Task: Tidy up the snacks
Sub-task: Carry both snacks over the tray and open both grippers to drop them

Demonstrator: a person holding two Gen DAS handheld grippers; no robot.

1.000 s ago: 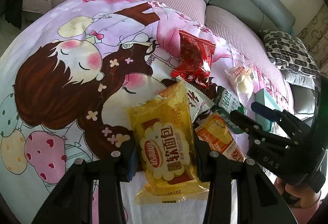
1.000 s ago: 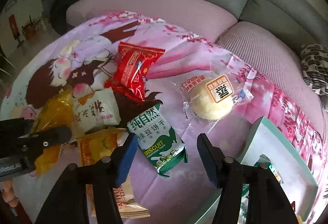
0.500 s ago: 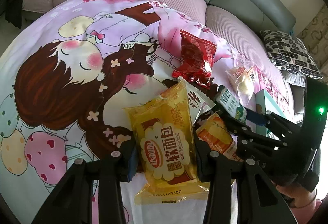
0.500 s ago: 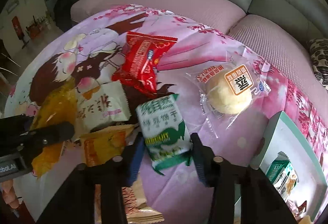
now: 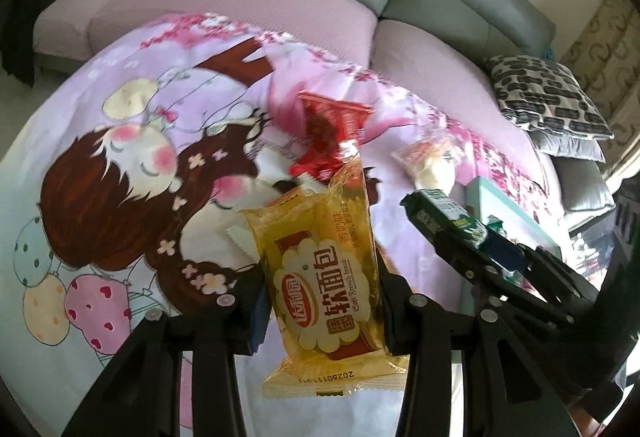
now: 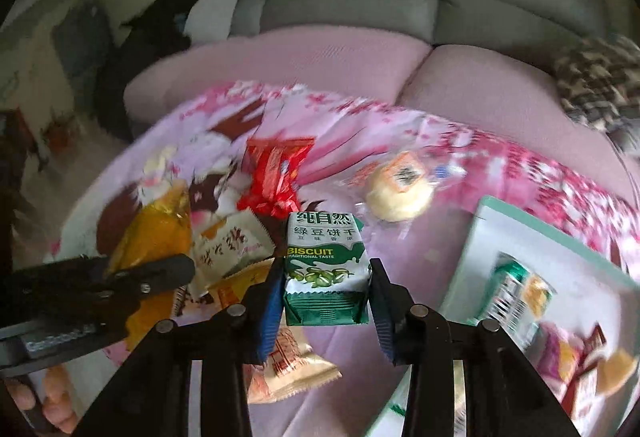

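My left gripper (image 5: 322, 317) is shut on a yellow soft-bread packet (image 5: 324, 269), held upright above the cartoon-print blanket (image 5: 120, 177). In the right wrist view my right gripper (image 6: 326, 301) has a green biscuit pack (image 6: 326, 261) between its blue pads. Its jaws are still closing, and the pads press on the pack's two sides, holding it off the blanket. The same pack (image 5: 444, 209) shows at the right of the left wrist view, at the tip of the right gripper (image 5: 480, 257). The left gripper (image 6: 120, 277) with the yellow packet (image 6: 156, 233) shows at the left.
On the blanket lie a red packet (image 6: 276, 173), a bun in clear wrap (image 6: 400, 189), a white packet (image 6: 228, 245) and an orange packet (image 6: 288, 365). A teal box (image 6: 560, 237) holding several snacks stands at the right. A grey sofa and a patterned cushion (image 5: 548, 93) lie behind.
The right gripper closed on the green biscuit pack and raised it off the blanket. The left gripper rose a little with the yellow packet still in it.
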